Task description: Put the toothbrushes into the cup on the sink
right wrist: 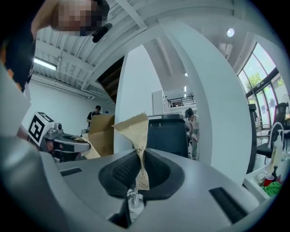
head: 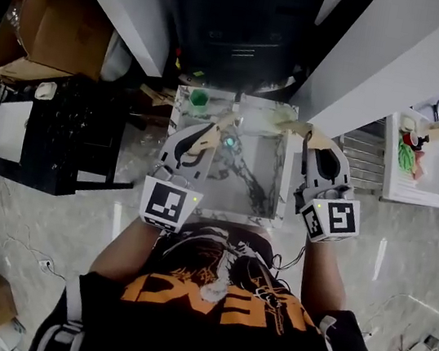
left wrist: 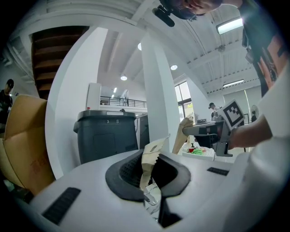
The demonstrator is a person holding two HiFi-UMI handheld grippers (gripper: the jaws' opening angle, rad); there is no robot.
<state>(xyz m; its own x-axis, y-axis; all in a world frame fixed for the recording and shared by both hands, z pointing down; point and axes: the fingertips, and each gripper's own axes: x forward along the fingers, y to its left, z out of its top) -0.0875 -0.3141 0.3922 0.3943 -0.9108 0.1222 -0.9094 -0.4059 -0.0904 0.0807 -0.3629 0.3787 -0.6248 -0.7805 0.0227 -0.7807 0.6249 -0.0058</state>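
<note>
both claws are clenched: the left gripper (left wrist: 152, 174) pinches a tan paper packet (left wrist: 148, 158) and the right gripper (right wrist: 138, 179) pinches a second packet (right wrist: 135, 129). these are likely wrapped toothbrushes, held above the sink (head: 264, 178). the green cup (head: 199, 98) stands at the sink's far left corner. best to carry the left one there first, tip it upright over the mouth, and loosen only once its end is inside.
</note>
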